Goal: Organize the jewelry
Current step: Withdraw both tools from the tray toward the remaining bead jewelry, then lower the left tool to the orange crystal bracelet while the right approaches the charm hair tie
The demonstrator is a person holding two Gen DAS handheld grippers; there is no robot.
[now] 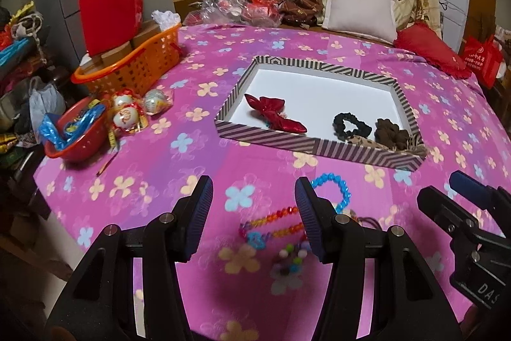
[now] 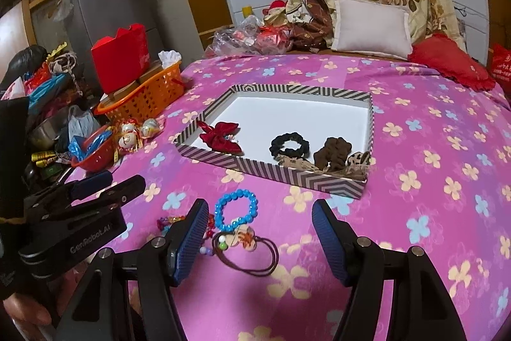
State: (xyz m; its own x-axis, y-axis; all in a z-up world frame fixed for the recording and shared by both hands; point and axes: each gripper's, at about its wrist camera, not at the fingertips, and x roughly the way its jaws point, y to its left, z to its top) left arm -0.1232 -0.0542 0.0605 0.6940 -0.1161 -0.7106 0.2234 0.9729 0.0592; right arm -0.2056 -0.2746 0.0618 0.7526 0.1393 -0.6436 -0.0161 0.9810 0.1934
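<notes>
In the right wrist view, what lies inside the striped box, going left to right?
Red bow → black scrunchie → brown scrunchie, all in the striped box.

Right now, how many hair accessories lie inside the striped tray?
4 visible: red bow at left, black scrunchie mid-front, brown scrunchie and leopard-print piece at right. Others may be hidden.

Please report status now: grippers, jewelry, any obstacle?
Left gripper, right gripper open, empty. Blue bracelet outside striped tray. Nothing in the way.
</notes>
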